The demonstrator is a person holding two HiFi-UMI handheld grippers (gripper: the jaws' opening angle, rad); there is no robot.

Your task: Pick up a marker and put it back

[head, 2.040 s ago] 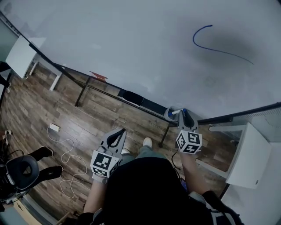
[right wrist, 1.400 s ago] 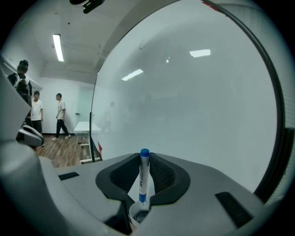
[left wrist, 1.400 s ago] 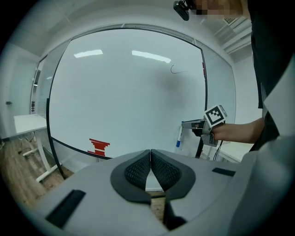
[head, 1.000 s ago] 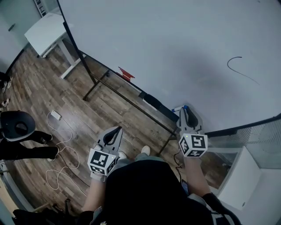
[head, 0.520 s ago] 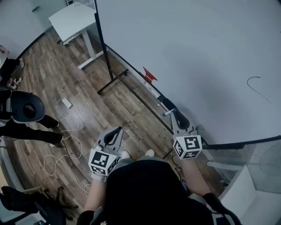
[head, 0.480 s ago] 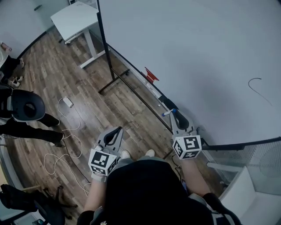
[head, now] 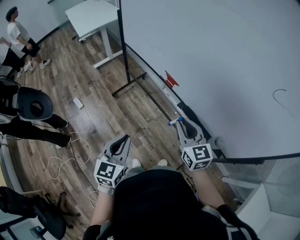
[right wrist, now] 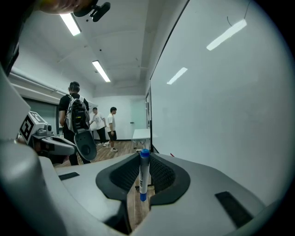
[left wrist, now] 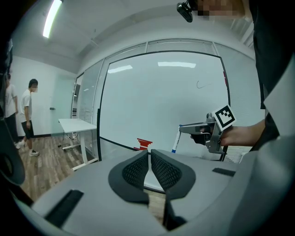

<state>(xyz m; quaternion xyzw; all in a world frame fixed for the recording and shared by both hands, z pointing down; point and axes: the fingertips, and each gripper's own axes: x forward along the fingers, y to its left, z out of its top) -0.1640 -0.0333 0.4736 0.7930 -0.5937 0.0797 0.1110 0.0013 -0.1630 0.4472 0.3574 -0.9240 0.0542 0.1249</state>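
Observation:
A white marker with a blue cap stands upright between the pads of my right gripper, which is shut on it. In the head view the right gripper is close to the whiteboard's lower edge, and the marker sticks out to the left of its tips. The whiteboard carries a thin curved line. My left gripper hangs lower left over the floor. Its jaws are shut with nothing between them. From the left gripper view the marker points downward.
A narrow ledge runs along the board's bottom with a red object and a dark eraser on it. A white desk stands at the back. A cable, a black chair and standing people are on the left.
The head view has swung left, so the drawn line slid to the far right. My right gripper with the marker has moved left along the board's lower edge. The left gripper stayed put.

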